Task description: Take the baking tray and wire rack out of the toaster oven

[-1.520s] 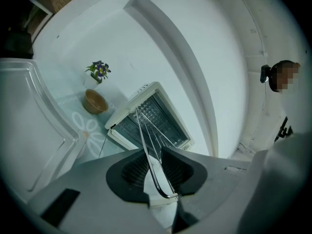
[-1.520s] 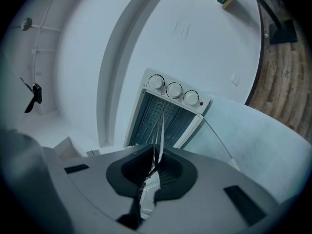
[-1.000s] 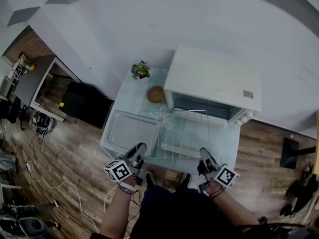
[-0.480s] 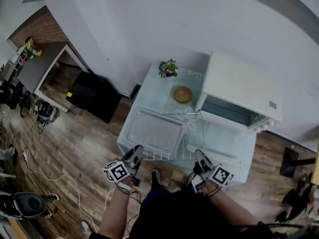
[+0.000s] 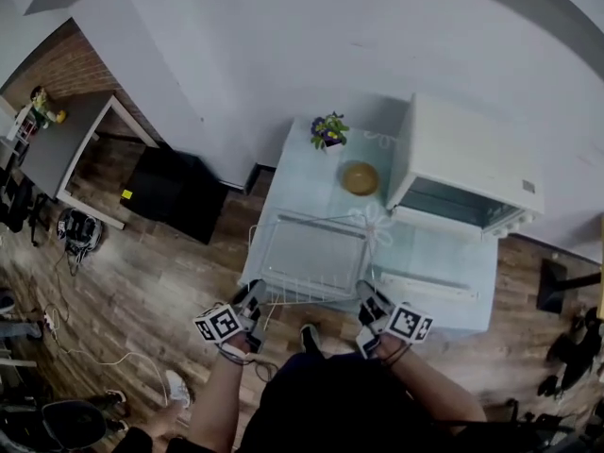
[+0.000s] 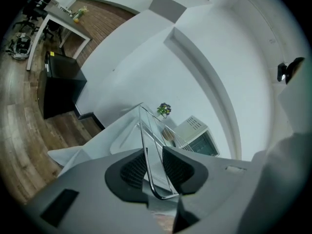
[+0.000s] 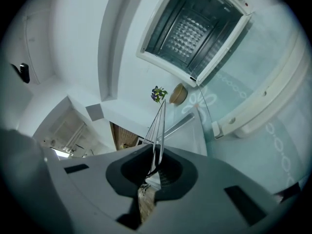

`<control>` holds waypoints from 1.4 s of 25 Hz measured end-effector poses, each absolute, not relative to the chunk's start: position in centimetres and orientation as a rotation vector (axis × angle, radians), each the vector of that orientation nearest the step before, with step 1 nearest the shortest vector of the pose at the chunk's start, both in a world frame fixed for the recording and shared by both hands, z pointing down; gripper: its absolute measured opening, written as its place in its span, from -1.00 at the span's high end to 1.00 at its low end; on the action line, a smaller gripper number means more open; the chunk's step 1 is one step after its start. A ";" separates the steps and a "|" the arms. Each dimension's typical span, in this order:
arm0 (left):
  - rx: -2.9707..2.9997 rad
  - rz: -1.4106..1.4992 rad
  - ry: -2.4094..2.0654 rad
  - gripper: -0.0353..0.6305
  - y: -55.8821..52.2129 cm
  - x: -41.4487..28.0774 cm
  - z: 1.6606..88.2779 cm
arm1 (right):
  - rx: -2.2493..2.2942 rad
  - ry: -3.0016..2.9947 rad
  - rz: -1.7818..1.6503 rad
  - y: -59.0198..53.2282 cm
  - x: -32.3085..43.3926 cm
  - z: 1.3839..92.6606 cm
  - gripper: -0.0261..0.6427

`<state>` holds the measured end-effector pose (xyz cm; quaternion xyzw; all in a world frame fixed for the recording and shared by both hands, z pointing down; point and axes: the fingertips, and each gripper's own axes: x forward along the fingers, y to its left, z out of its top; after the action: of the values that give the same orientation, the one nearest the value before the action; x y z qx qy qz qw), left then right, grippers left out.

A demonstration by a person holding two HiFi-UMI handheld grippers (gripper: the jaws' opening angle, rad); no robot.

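Rack (image 5: pixel 302 296) moved left over tray (image 5: pixel 316 221), bowl (image 5: pixel 360 177) beyond.

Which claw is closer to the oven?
Right. The right claw holds the rack near the oven, beside its door. The left claw, jaws just opened a little with rack wire between, is farther left.

This is an indoor room that reads as an office or studio with a small kitchen corner staged in it, not a fitted kitchen. A white toaster oven (image 5: pixel 467 173) stands on a lone pale-blue surface (image 5: pixel 415 253) against a bare white wall (image 5: pixel 283 45), with a potted plant (image 5: pixel 328 130) and a brown bowl (image 5: pixel 360 178) beside it. Around it are a wood-look floor (image 5: pixel 123 281), a low black cabinet (image 5: pixel 170 196), a second surface (image 5: pixel 57 144) by a brick wall (image 5: pixel 52 64), and loose cables (image 5: pixel 66 347)
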<state>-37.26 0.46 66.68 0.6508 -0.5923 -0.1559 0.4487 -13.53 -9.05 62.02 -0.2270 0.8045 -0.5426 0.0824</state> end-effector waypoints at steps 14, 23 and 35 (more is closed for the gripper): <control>1.523 -0.223 -1.361 0.60 -1.2 -39.2 71.7 | -1.171 2.281 -1.779 -8.9 -13.3 70.1 0.82; 1.504 -0.011 -1.428 0.58 -0.5 -38.4 72.6 | -1.710 2.628 -1.655 -7.5 -11.2 72.5 0.50; 1.467 0.397 -1.573 0.38 0.7 -37.9 74.7 | -1.943 2.932 -1.328 -8.3 -11.0 73.5 0.38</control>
<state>-37.95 0.73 74.71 0.5957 -0.6388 0.1613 0.4594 -10.97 -8.26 73.48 -0.4923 0.7429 -0.3364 -0.3042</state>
